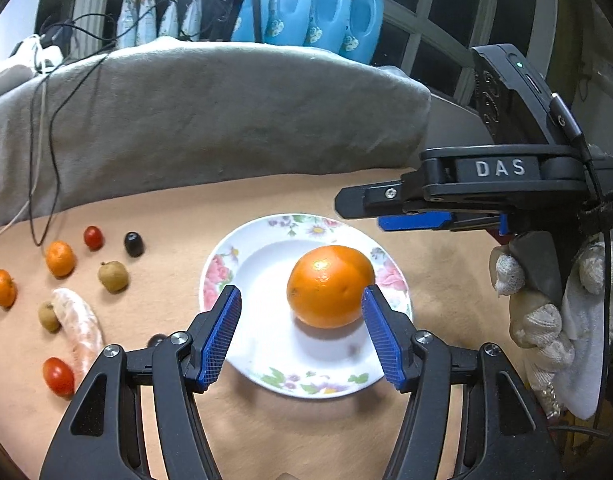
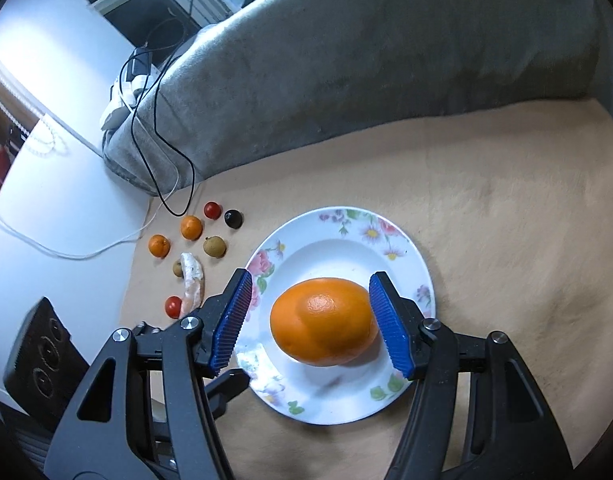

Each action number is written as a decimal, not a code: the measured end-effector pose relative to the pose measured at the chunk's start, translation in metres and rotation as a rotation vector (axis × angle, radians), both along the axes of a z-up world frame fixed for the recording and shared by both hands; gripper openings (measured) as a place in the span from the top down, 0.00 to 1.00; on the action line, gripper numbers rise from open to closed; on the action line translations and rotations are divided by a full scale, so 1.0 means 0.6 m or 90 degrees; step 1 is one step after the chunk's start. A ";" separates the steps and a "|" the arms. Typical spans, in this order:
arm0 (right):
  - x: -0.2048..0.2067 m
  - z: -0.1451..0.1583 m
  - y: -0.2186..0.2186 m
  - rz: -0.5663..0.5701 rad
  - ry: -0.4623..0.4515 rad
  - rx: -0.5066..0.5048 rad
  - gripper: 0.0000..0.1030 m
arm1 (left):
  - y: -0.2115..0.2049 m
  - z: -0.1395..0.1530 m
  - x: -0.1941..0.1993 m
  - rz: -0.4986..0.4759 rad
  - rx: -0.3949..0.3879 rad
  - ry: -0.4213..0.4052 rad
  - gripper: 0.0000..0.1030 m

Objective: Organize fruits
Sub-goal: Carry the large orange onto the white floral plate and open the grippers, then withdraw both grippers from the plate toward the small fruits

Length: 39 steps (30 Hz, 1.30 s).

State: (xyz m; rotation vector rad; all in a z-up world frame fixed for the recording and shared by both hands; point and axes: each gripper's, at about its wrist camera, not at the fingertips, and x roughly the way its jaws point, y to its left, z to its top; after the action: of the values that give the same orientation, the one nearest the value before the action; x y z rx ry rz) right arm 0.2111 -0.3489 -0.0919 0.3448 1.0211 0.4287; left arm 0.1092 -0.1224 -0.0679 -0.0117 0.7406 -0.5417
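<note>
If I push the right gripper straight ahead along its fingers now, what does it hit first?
Most likely the large orange on the floral plate: it sits between the right gripper's open fingers, apparently unclamped. Depth is unclear.

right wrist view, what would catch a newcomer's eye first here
The big orange sits alone on the flowered plate, in the gap between the right gripper's blue pads, which do not press on it. To the left of the plate, small fruits lie scattered on the tan cloth: two tomatoes, two small oranges and a peeled segment. A grey blanket rises behind.
</note>
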 end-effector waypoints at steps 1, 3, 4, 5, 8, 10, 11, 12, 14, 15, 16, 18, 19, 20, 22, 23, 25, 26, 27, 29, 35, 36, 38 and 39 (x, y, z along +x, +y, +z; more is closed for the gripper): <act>-0.002 0.002 0.002 0.002 -0.010 -0.008 0.29 | 0.004 0.001 -0.001 0.005 -0.001 0.000 0.39; -0.005 0.005 0.003 0.000 -0.025 -0.014 0.19 | 0.008 0.000 0.002 0.018 -0.003 0.000 0.39; -0.006 0.006 0.003 -0.001 -0.032 -0.013 0.18 | 0.012 0.001 0.003 0.020 -0.005 0.000 0.39; -0.006 0.007 0.004 0.001 -0.036 -0.015 0.18 | 0.019 0.003 -0.001 0.024 -0.005 -0.003 0.39; -0.006 0.007 0.010 0.008 -0.046 -0.032 0.18 | 0.032 0.009 -0.007 0.033 0.004 -0.019 0.39; -0.008 0.008 0.017 0.013 -0.055 -0.045 0.18 | 0.044 0.012 -0.013 0.038 0.007 -0.030 0.39; -0.008 0.009 0.019 0.016 -0.059 -0.048 0.18 | 0.053 0.013 -0.017 0.043 0.006 -0.034 0.39; -0.008 0.010 0.023 0.020 -0.063 -0.050 0.18 | 0.060 0.014 -0.018 0.047 0.005 -0.035 0.39; -0.008 0.014 0.034 0.030 -0.074 -0.055 0.18 | 0.079 0.013 -0.022 0.062 0.002 -0.036 0.39; -0.009 0.015 0.037 0.033 -0.077 -0.056 0.18 | 0.090 0.012 -0.024 0.072 0.002 -0.034 0.39; -0.009 0.018 0.044 0.040 -0.083 -0.059 0.18 | 0.101 0.012 -0.024 0.083 0.001 -0.033 0.39; -0.009 0.021 0.054 0.049 -0.091 -0.064 0.18 | 0.123 0.009 -0.025 0.102 -0.002 -0.032 0.39; -0.008 0.022 0.060 0.054 -0.094 -0.064 0.18 | 0.133 0.007 -0.026 0.113 -0.001 -0.030 0.39; -0.006 0.024 0.066 0.061 -0.096 -0.063 0.18 | 0.147 0.004 -0.027 0.127 0.000 -0.029 0.39; -0.003 0.028 0.082 0.075 -0.103 -0.066 0.18 | 0.166 0.000 -0.026 0.147 0.000 -0.023 0.39; -0.002 0.029 0.089 0.082 -0.107 -0.068 0.18 | 0.178 -0.004 -0.027 0.157 0.002 -0.020 0.39; 0.001 0.030 0.101 0.092 -0.111 -0.073 0.18 | 0.193 -0.009 -0.031 0.168 0.008 -0.017 0.39; 0.003 0.030 0.108 0.097 -0.110 -0.072 0.18 | 0.199 -0.011 -0.032 0.176 0.011 -0.016 0.39; 0.005 0.030 0.116 0.104 -0.108 -0.070 0.18 | 0.209 -0.014 -0.032 0.185 0.014 -0.014 0.39; 0.008 0.029 0.129 0.116 -0.107 -0.071 0.18 | 0.221 -0.020 -0.033 0.196 0.015 -0.007 0.39; 0.025 0.018 0.171 0.143 -0.086 -0.066 0.18 | 0.257 -0.036 -0.028 0.222 0.016 0.009 0.40; 0.029 0.015 0.177 0.147 -0.080 -0.063 0.18 | 0.259 -0.037 -0.027 0.223 0.017 0.011 0.41; 0.036 0.009 0.189 0.154 -0.070 -0.058 0.18 | 0.265 -0.042 -0.024 0.225 0.019 0.015 0.44; 0.041 0.007 0.196 0.157 -0.065 -0.056 0.18 | 0.268 -0.045 -0.021 0.226 0.018 0.019 0.45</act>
State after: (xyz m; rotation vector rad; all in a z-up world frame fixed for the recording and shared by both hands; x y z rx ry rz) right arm 0.2355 -0.2316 -0.0879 0.1169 0.9826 0.6152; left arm 0.0967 0.0386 -0.0949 -0.1231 0.7547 -0.1921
